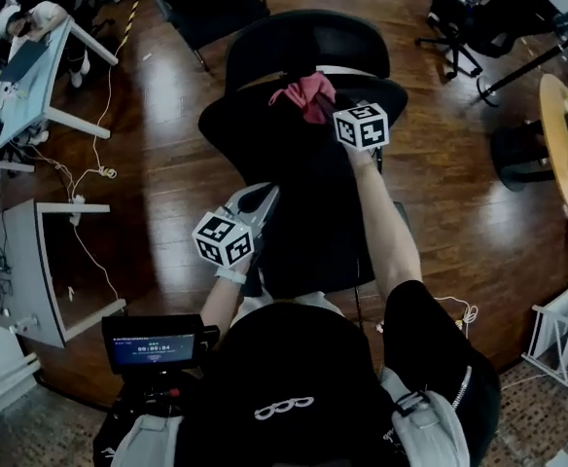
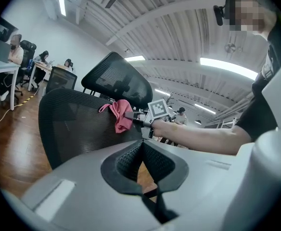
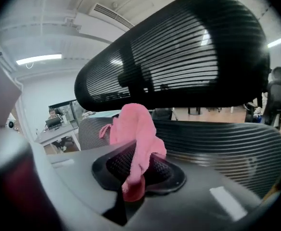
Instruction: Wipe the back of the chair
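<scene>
One black mesh chair back [image 1: 294,193] stands in the middle of the scene, just in front of the person, with its headrest [image 1: 308,42] on the far side. A pink cloth [image 1: 308,93] lies bunched against the top edge of the back, directly below the headrest.

The right tongs [image 1: 328,100] are clenched on this cloth. The right gripper view shows a fold pinched between the pads, with the rest spilling forward toward the mesh. The left tongs [image 1: 263,197] are pressed together on nothing and sit at the back's left side, lower and nearer the person, well apart from the cloth. Whether they touch the mesh cannot be told.

A wooden floor [image 1: 167,193] surrounds the chair, and white benches [image 1: 41,76] stand well apart at the far left.

Judged from the cloth's place, wiping is at the top edge and most of the back is not yet covered. To do the step well:
- Keep the clench firm so the fold does not slip out.
- Press the loose bulk of the cloth flat on the mesh rather than dragging only a corner.
- Sweep left to right in overlapping passes, working down toward the near edge.
- Steady the back with the left tongs, since the chair may swivel under sideways pressure.
</scene>
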A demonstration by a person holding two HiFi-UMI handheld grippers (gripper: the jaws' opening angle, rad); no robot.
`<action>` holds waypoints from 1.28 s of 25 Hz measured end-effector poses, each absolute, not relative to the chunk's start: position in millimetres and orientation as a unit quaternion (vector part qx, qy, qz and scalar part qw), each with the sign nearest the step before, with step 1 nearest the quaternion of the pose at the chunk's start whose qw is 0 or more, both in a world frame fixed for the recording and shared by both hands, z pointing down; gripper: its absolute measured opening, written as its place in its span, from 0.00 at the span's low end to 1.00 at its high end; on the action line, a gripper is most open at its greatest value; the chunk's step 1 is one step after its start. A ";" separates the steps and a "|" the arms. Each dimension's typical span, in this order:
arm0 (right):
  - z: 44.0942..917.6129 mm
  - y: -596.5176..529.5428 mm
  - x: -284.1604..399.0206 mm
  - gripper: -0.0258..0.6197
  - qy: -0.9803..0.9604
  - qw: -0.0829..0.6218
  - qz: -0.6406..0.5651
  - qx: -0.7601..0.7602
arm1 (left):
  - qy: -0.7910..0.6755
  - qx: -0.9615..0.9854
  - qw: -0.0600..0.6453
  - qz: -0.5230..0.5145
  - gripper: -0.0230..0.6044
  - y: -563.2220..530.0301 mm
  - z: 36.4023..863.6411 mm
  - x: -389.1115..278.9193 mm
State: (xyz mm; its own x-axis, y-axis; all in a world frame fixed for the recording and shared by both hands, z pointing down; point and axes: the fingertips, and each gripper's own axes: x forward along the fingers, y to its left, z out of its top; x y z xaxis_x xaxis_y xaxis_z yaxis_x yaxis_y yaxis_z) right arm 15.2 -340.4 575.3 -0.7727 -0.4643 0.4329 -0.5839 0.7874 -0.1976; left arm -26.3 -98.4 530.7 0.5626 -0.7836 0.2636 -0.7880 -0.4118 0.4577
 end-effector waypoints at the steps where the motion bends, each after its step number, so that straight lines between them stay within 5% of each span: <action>1: 573.3 -346.3 25.0 0.10 -0.925 0.185 0.161 0.290 | -0.464 0.843 0.273 0.004 0.02 -102.7 528.7 -22.2; 32: 567.6 -395.2 276.9 0.10 -0.769 0.188 0.160 0.589 | -0.434 0.862 0.263 -0.002 0.02 -115.2 521.1 -9.6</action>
State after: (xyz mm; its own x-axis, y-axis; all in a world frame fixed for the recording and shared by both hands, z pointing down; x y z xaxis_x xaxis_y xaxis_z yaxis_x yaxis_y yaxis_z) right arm 276.9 -395.2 567.6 -0.2344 -0.8468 0.4775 -0.9669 0.2542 -0.0238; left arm -9.6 -115.2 521.1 0.6237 -0.7487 0.2246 -0.7465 -0.4853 0.4551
